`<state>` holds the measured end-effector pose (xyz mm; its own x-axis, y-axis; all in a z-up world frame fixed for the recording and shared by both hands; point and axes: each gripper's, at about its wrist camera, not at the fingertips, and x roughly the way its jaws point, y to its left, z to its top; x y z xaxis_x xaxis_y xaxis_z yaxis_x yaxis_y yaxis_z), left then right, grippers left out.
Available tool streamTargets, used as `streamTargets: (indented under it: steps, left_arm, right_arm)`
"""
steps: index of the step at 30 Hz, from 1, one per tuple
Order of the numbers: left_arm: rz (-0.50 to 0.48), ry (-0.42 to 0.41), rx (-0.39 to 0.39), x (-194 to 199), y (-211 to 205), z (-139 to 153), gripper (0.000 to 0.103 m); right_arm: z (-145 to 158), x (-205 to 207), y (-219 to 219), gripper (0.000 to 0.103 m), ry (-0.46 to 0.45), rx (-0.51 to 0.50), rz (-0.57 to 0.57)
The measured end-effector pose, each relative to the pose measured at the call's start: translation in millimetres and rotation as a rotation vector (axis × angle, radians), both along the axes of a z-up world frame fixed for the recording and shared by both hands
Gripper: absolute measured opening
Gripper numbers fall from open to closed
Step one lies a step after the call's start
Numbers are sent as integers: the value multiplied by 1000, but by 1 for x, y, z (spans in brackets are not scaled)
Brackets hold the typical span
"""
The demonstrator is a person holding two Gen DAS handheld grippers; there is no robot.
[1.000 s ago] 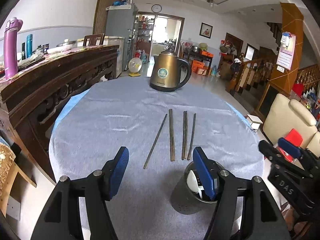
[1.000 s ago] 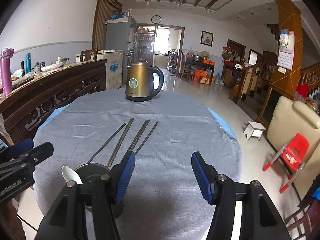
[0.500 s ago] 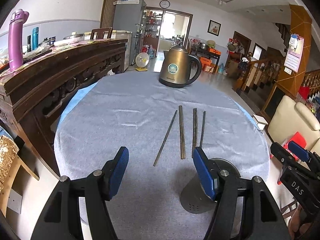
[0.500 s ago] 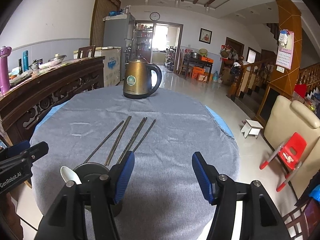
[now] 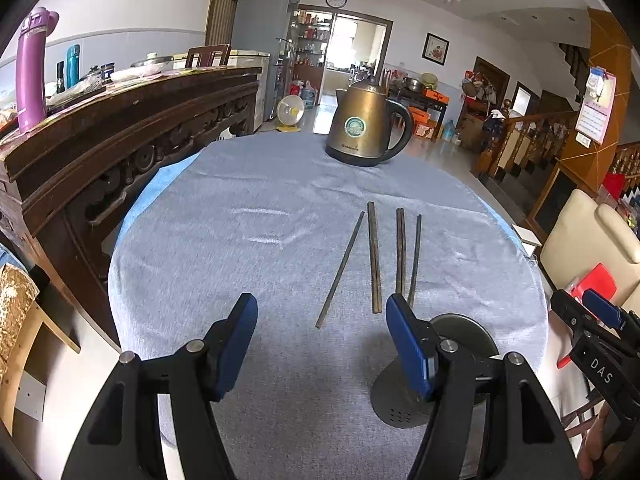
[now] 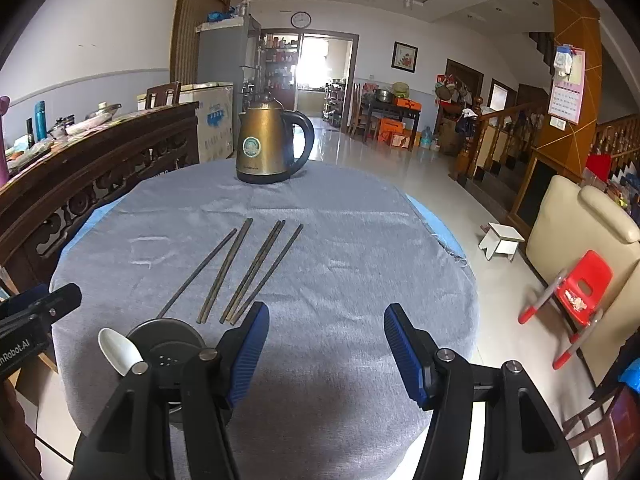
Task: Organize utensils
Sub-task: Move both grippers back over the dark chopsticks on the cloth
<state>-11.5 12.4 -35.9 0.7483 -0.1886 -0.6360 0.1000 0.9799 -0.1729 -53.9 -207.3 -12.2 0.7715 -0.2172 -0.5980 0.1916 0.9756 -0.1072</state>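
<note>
Nearest the cameras, both pairs of tongs hang spread wide above the near edge of the round surface [image 5: 248, 264], which is draped in a grey-blue cloth. The left tongs [image 5: 322, 344] gape with nothing between their blue pads, gripping nothing and touching nothing. The right tongs [image 6: 326, 350] stand just as wide apart and just as empty, hovering over bare cloth.

Just beyond the left tongs' right-hand finger sits a dark metal utensil holder [image 5: 404, 404], a round canister with small holes near its base. From the right wrist view the same holder [image 6: 168, 344] stands to the left of the right tongs, and a white spoon [image 6: 120, 350] leans out over its rim.

Past the holder, chopsticks [image 5: 374, 260] lie flat on the cloth, side by side and pointing away towards the far edge; the leftmost one slants off from the others. Their near ends stop just short of the holder.

At the far edge of the surface stands a bronze electric kettle [image 5: 366, 128] with a black handle, upright, well apart from the chopsticks.
</note>
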Motion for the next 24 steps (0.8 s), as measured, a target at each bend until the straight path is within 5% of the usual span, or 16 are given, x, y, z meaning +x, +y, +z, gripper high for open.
streamTargets:
  steps: [14,24]
  left_arm:
    - [10,33,31,37,12,-4,68]
    - [-52,152,87,120,6,-18,68]
  right_arm:
    - [-16,21,-2,64,59,6,16]
    - [-47,75,-53,64,192,239,12]
